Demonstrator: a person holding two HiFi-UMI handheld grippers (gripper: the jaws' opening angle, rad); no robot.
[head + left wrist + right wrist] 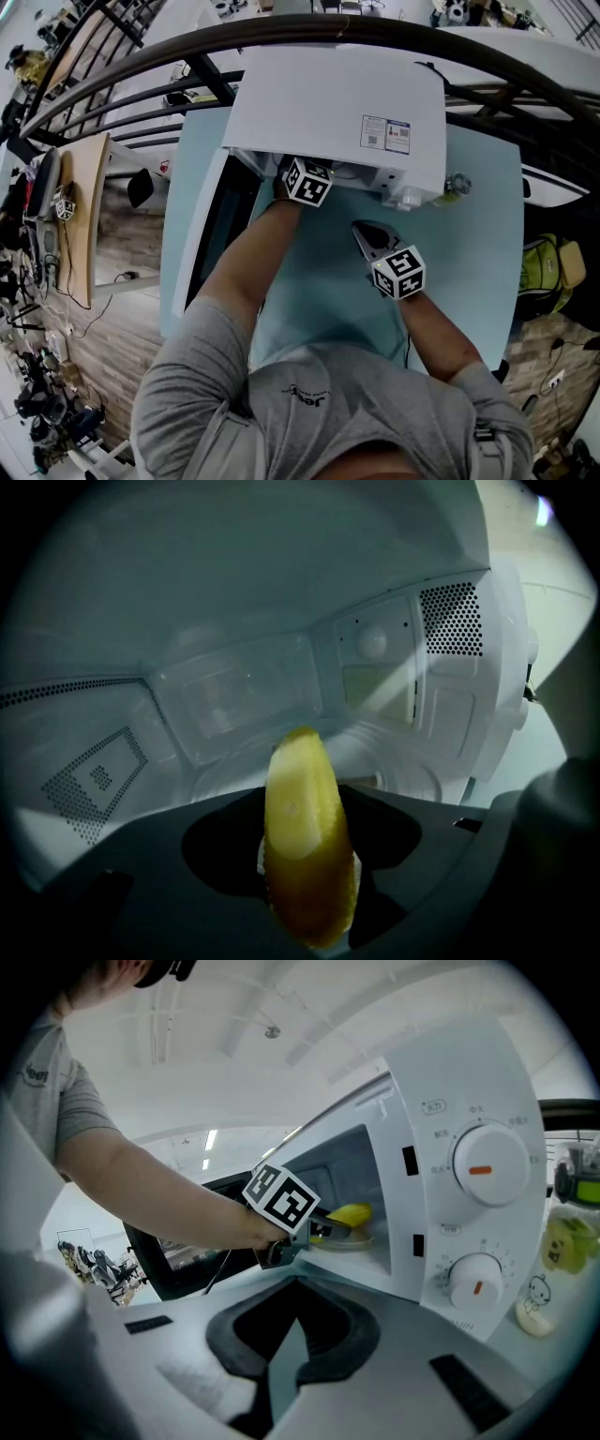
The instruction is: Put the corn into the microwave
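One corn (305, 846), pinched by the left gripper (326, 1227), hangs inside the microwave (328, 103), at six o'clock in the left gripper view. The right gripper (367, 232), jaws pressed together and empty, rests outside. Placing step, I judge; next, lower the corn and release.

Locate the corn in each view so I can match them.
Head view: not in it; the microwave top hides it.
Left gripper view: corn at bottom centre, clamped between the jaws, inside the cavity.
Right gripper view: corn just right of centre, yellow in the door opening.
Shared landmark: the white microwave.
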